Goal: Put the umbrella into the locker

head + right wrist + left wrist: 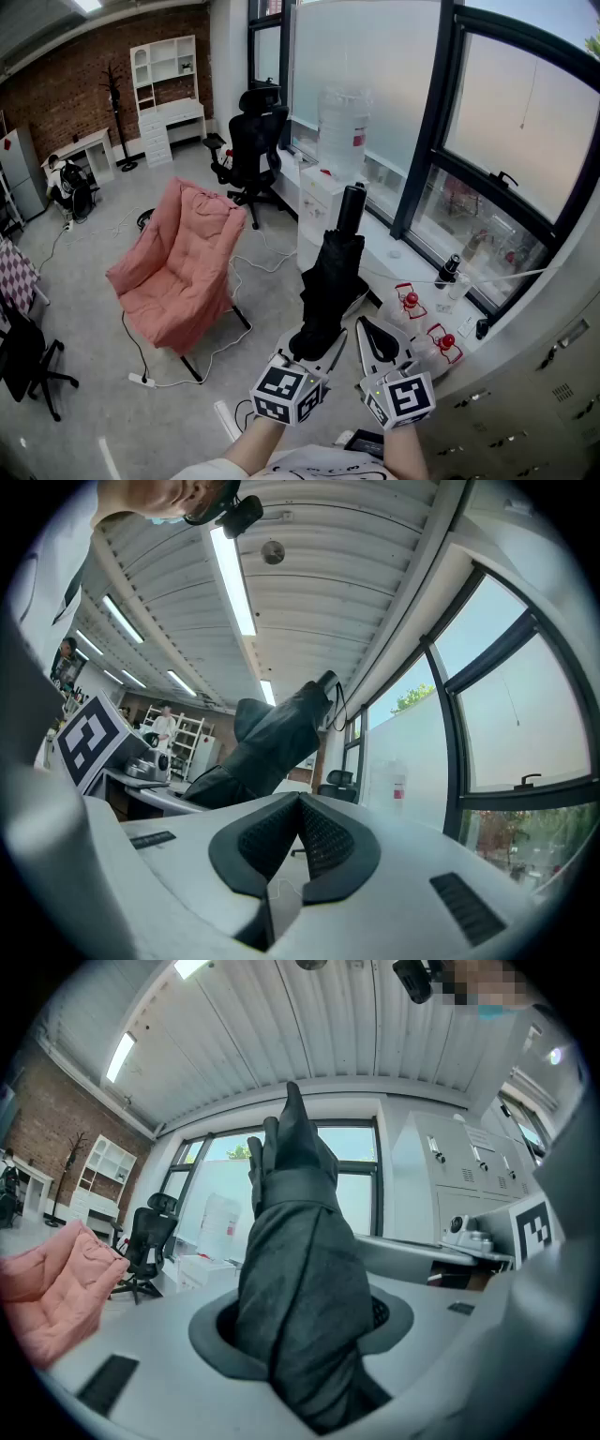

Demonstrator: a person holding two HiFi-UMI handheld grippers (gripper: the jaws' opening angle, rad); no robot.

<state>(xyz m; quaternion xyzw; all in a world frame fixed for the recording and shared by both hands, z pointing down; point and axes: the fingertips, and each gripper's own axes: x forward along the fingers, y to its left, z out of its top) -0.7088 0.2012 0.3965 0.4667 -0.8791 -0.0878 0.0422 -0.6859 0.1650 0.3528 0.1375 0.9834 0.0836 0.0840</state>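
Item one: my left hand-held gripper (pixel 315 345), jaws clamped on the folded black umbrella (pixel 334 267). Item two: my right hand-held gripper (pixel 298 829), jaws together, nothing between them.

The umbrella (pixel 333 277) is a black folding one, collapsed, with the fabric loose and bunchy rather than strapped tight; its thick cylindrical end points away from the person; the other end is clamped between the jaws of the left gripper (pixel 314 349), so it's up in the air and resting on nothing. The locker (pixel 539 403) is a grey metal bank at the lower right of the head view; the doors that show look shut; the umbrella is still well apart from it.
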